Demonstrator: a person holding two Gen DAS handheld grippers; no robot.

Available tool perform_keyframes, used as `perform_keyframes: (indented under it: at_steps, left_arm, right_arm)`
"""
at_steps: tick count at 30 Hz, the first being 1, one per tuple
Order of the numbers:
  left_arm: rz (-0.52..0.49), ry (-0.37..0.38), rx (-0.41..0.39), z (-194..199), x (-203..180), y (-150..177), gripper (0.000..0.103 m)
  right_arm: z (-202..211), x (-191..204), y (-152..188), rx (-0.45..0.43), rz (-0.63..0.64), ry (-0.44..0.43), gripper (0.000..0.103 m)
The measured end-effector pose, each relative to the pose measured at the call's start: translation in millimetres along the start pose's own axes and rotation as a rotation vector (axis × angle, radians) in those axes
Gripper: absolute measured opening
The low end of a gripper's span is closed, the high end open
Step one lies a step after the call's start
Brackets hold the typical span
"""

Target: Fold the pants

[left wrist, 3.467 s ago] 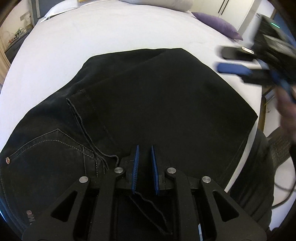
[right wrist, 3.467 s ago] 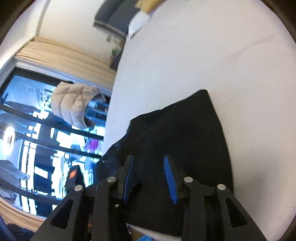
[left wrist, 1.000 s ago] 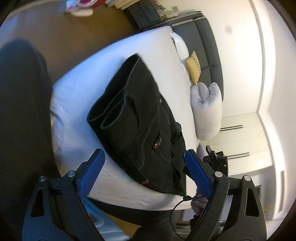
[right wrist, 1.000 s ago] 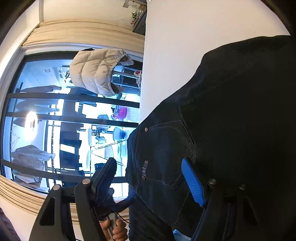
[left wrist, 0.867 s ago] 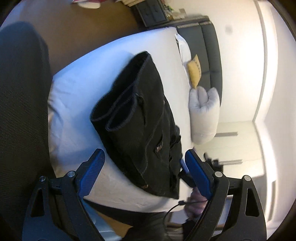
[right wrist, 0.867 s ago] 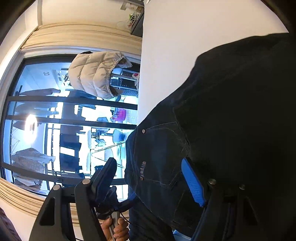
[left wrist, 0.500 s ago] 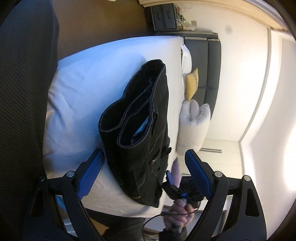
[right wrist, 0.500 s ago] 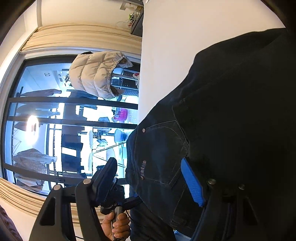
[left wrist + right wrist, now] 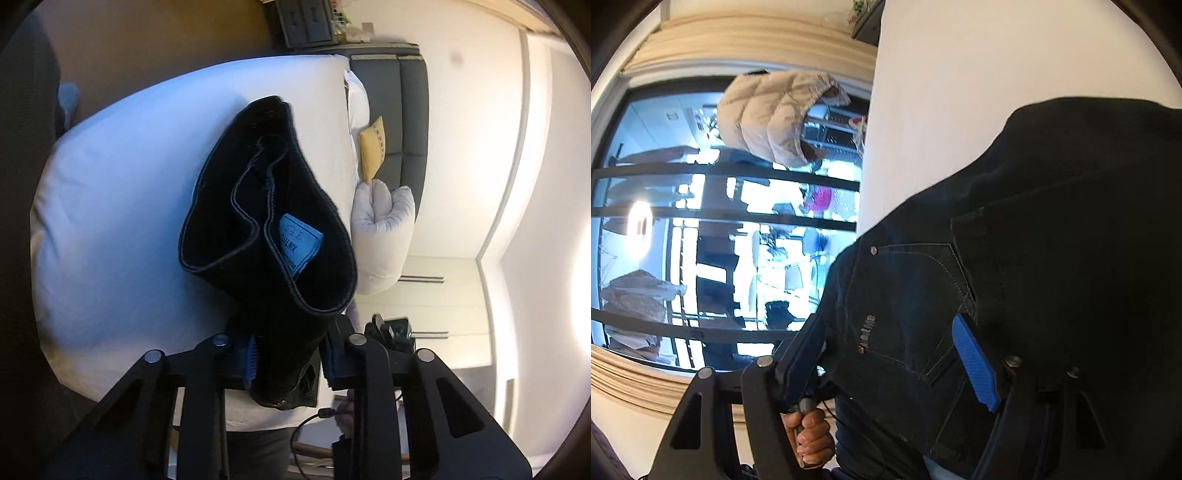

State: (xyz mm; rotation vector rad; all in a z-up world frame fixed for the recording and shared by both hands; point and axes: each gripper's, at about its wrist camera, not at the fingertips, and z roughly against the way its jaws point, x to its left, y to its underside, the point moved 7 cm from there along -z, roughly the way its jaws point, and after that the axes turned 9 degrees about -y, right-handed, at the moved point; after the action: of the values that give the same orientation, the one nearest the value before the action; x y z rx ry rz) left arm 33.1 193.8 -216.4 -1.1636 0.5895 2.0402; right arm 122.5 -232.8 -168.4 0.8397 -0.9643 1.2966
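Observation:
The black pants (image 9: 266, 229) lie folded on a white bed (image 9: 122, 199); their open waistband with a blue label (image 9: 299, 243) faces the left wrist camera. My left gripper (image 9: 290, 360) is shut on the near edge of the pants stack. In the right wrist view the pants (image 9: 1052, 240) fill the right side, back pocket and rivet showing. My right gripper (image 9: 890, 354) is open, its jaws wide apart over the near edge of the pants, and holds nothing.
A rolled white duvet (image 9: 382, 236), a yellow cushion (image 9: 371, 147) and a grey headboard (image 9: 402, 110) are at the bed's far end. A window with a beige puffer jacket (image 9: 775, 118) lies beyond the bed. A hand (image 9: 809, 432) holds the other gripper's handle.
My left gripper has moved in and closed on the near edge of the folded pants, from wide open half a second ago. The right gripper stays open and has barely moved.

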Motion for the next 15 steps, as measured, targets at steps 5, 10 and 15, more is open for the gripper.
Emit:
perform_keyframes:
  at_steps: [5,10,15]
  left_arm:
    - [-0.078,-0.068,-0.012,-4,-12,2,0.016]
    - [-0.24,-0.125,-0.032,-9,-49,8,0.012]
    - [-0.495,-0.16,-0.04,-24,-123,29,0.012]
  right_arm:
    - [-27,-39,-4,0.057,-0.076,0.103,0.071]
    - [-24,-35,-4,0.028,-0.061,0.095,0.072]
    - [1,-25,-7,-0.03,-0.085,-0.005,0.072]
